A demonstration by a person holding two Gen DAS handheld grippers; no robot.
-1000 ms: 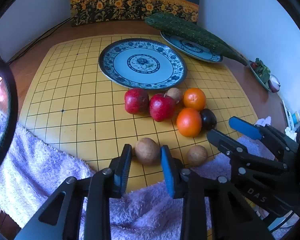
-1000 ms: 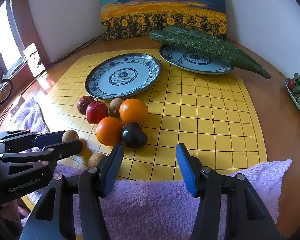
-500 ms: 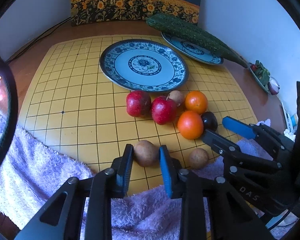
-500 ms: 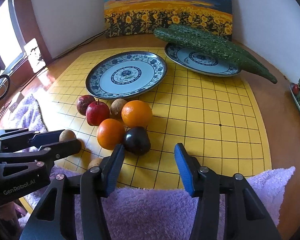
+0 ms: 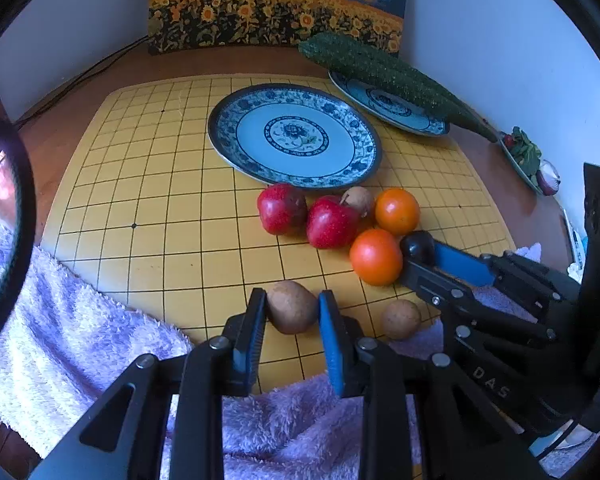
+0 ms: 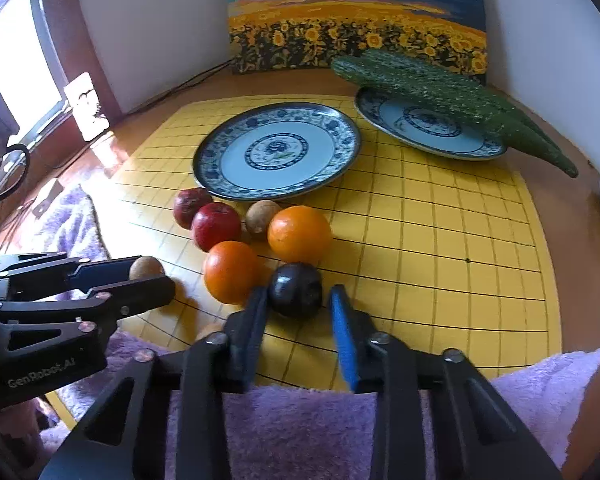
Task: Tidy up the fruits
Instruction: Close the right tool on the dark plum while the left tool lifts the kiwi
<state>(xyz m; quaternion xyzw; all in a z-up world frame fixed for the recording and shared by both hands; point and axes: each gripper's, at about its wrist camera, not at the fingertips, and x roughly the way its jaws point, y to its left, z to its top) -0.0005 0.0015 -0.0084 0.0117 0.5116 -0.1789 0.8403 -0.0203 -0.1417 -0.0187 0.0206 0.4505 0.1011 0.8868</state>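
Both grippers have closed in since a second ago: your left gripper [image 5: 292, 312] now pinches the kiwi [image 5: 291, 306], your right gripper [image 6: 298, 312], jaws apart, straddles the plum [image 6: 295, 289], both short of the plate [image 5: 236, 160]. Pickup underway; next, clench right, lift both.

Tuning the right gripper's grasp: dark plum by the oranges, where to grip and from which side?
Grip the dark plum across its widest middle, approaching low from the towel side. The right gripper already straddles it; the near orange crowds its left, so slip that finger into the narrow gap.
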